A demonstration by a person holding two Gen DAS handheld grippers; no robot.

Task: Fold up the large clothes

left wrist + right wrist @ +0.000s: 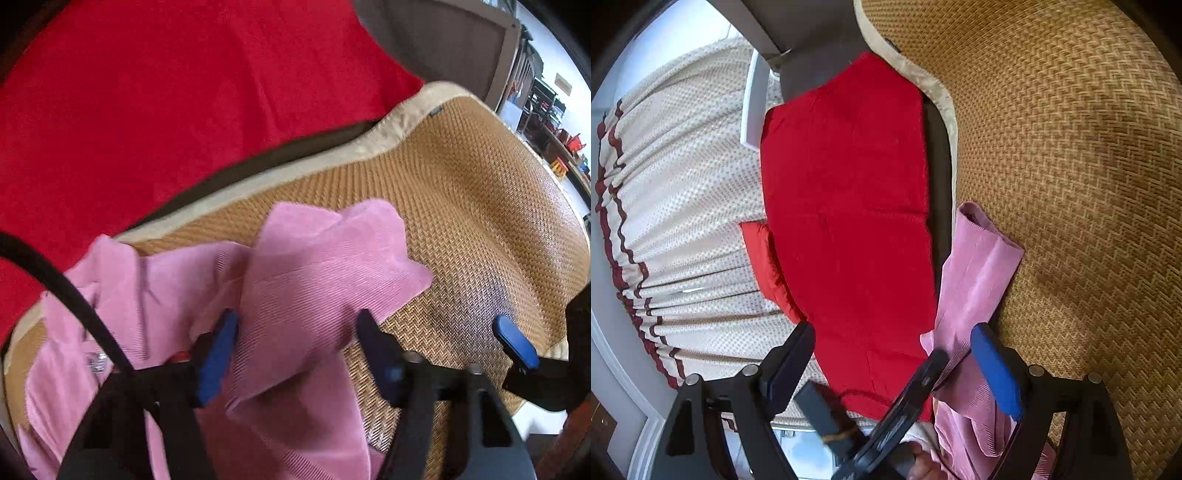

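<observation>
Pink garment (221, 302) lies rumpled on the woven mat (461, 206), directly under and ahead of my left gripper (297, 349). One flap of it runs up between the left fingers (218, 354); the jaws stand partly apart, and I cannot tell whether the pads press the cloth or it only lies loose between them. No firm grip claimed.

My right gripper (894, 362) is released, jaws wide, nothing held. A sleeve-like strip of the garment (979, 266) lies just ahead of its blue finger (997, 373), along the mat edge. The other finger shows beyond the left gripper's right side, well clear of the cloth.

Red cloth (166, 110) lies beyond the mat edge, ahead of both grippers and apart from the garment.

Judgement: fold barely started; garment not flattened.

Risks from here:
- Left jaws catch one layer only, so the flap slides out on the lift and the fold collapses.
- Bunched layers pinched together would give a crooked crease.
- The cable (74, 295) crossing left of my left gripper, over the cloth, could drag it.
- The sleeve near the mat edge could slip off if nudged outward.
</observation>
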